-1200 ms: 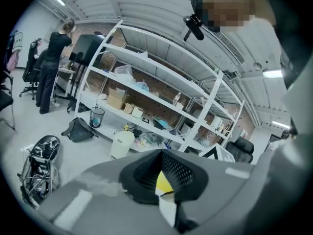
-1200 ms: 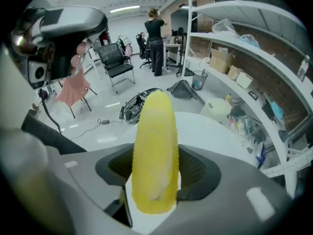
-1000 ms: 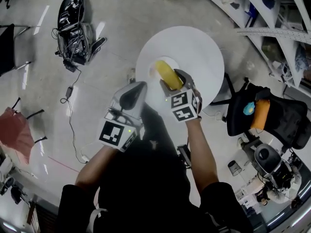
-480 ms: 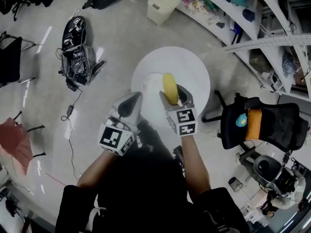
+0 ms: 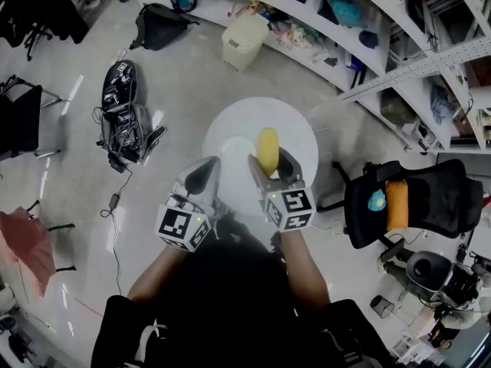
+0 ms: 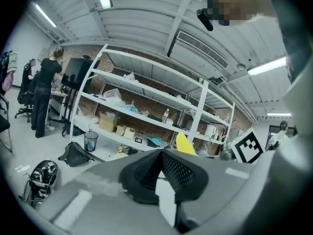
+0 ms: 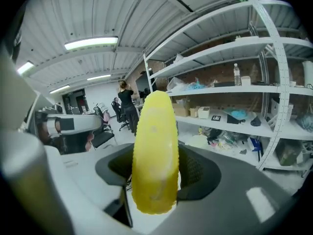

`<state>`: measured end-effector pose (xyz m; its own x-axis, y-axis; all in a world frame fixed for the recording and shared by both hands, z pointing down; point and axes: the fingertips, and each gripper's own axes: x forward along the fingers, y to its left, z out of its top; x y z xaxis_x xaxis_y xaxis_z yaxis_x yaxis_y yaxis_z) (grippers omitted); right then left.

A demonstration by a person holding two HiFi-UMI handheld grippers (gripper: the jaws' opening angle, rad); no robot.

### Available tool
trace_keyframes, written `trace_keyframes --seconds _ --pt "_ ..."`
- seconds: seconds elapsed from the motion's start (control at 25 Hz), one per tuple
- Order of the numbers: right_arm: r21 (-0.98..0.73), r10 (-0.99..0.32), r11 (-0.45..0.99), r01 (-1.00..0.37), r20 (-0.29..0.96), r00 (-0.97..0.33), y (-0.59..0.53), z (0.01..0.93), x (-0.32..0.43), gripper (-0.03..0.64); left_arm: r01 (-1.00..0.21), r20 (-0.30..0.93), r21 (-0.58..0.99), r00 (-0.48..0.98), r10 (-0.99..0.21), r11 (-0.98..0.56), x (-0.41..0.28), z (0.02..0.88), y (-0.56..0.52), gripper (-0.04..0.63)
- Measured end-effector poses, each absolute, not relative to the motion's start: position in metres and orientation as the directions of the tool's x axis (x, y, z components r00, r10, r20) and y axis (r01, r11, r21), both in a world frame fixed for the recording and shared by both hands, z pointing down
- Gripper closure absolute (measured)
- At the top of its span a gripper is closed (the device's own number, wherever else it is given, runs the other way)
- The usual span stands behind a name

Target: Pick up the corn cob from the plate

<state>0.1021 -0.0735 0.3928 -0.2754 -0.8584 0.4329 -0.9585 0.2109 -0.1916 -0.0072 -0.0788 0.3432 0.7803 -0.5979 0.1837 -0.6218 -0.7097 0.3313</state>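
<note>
Behind, white shelving [image 5: 360, 29] curves around a round white table [image 5: 303, 136], with a black chair [image 5: 430, 198] at its right. Above the table, near its plate [image 5: 230, 153], the right gripper [image 5: 268, 159] clamps the corn cob [image 5: 268, 148]. Beside it, the left gripper [image 5: 205, 169] is closed and empty.

The corn cob [image 7: 154, 116] looks like smooth, faintly glossy yellow plastic; the black pads [image 7: 196, 171] on my right gripper [image 7: 155, 153] are matt, finely dimpled.
</note>
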Motion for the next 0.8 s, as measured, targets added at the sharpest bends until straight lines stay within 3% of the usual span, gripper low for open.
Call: trace_keyframes --seconds 0.8 --pt "-0.191 -0.969 0.185 -0.964 0.129 -0.212 -0.026 0.282 0.101 0.353 -0.598 0.111 0.279 0.798 -0.593 -0.752 -0.001 0.3 -0.059 0.594"
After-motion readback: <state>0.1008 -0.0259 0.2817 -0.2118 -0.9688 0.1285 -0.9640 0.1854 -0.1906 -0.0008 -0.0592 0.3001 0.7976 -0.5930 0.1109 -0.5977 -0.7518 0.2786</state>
